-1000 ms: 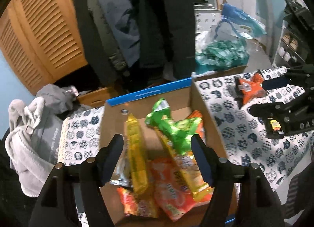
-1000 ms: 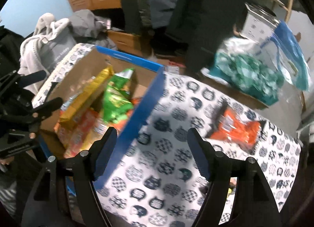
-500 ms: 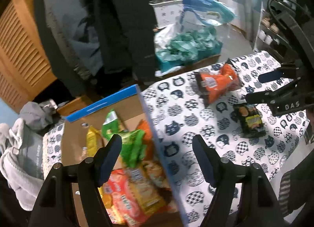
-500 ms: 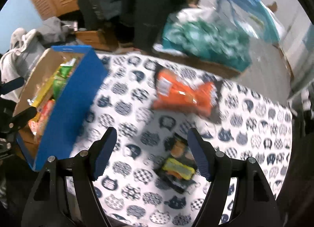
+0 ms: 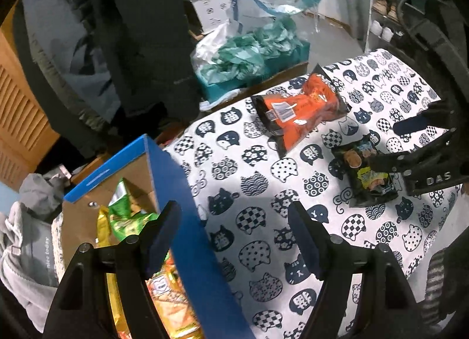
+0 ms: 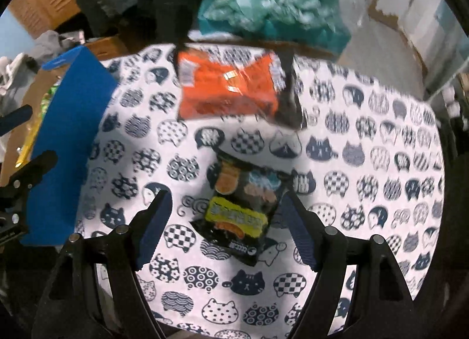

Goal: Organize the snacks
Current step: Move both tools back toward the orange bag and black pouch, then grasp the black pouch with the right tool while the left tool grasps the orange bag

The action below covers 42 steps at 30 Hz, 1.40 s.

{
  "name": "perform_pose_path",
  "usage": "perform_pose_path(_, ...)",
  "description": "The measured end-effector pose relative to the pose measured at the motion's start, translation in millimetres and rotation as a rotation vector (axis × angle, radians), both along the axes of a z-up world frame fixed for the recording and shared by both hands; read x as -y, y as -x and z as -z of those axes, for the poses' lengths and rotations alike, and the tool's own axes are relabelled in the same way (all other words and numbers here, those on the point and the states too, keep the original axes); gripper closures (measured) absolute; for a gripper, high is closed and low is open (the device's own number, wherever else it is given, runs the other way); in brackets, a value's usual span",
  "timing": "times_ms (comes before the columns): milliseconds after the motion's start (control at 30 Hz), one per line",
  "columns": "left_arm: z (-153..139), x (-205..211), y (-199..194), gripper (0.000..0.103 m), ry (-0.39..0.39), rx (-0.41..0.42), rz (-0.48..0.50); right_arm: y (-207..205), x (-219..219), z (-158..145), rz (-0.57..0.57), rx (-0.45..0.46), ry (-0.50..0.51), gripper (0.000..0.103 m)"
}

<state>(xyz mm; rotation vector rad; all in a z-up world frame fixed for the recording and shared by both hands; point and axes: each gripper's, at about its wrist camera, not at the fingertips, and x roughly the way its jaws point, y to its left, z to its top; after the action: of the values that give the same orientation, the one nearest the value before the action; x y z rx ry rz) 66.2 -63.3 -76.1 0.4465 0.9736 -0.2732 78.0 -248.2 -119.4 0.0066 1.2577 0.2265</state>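
A blue cardboard box holds several snack packs, green, yellow and orange, at the left of the cat-print table. An orange snack bag lies at the far edge, also in the right wrist view. A small black snack pack lies mid-table, also in the left wrist view. My right gripper is open, hovering with the black pack between its fingers. My left gripper is open and empty over the box's right wall.
A box of teal and white plastic bags stands behind the table. Dark coats hang at the back. A grey garment lies left of the box. Shelves stand at the right.
Both grippers swung right, away from the box interior. My right gripper came down over the black snack pack, which now sits between its open fingers.
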Motion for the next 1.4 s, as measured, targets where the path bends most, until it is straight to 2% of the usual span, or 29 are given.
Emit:
perform_pose_path(300, 19, 18, -10, 0.026, 0.0, 0.005, 0.051, -7, 12, 39, 0.079, -0.086, -0.01, 0.026)
perform_pose_path(567, 43, 19, -21, 0.026, -0.009, -0.044, 0.043, -13, 10, 64, 0.103, -0.135, -0.005, 0.026)
perform_pose_path(833, 46, 16, -25, 0.026, 0.001, -0.055, 0.034, -19, 6, 87, 0.114, -0.173, 0.004, 0.027)
perform_pose_path(867, 46, 17, -26, 0.026, 0.003, -0.055, 0.034, -19, 6, 89, 0.11, -0.175, 0.012, 0.029)
perform_pose_path(933, 45, 19, -29, 0.026, 0.006, -0.054, 0.033, -19, 7, 89, 0.103, -0.16, 0.032, 0.041)
perform_pose_path(967, 44, 20, -30, 0.026, 0.009, -0.055, 0.032, -19, 8, 88, 0.098, -0.155, 0.03, 0.042)
perform_pose_path(1200, 39, 33, -40, 0.026, 0.029, -0.062, 0.037, -23, 22, 84, 0.103, -0.105, 0.046, 0.043)
perform_pose_path(1400, 32, 38, -40, 0.026, 0.043, -0.066, 0.038, -50, 40, 81, 0.141, -0.084, 0.055, 0.043)
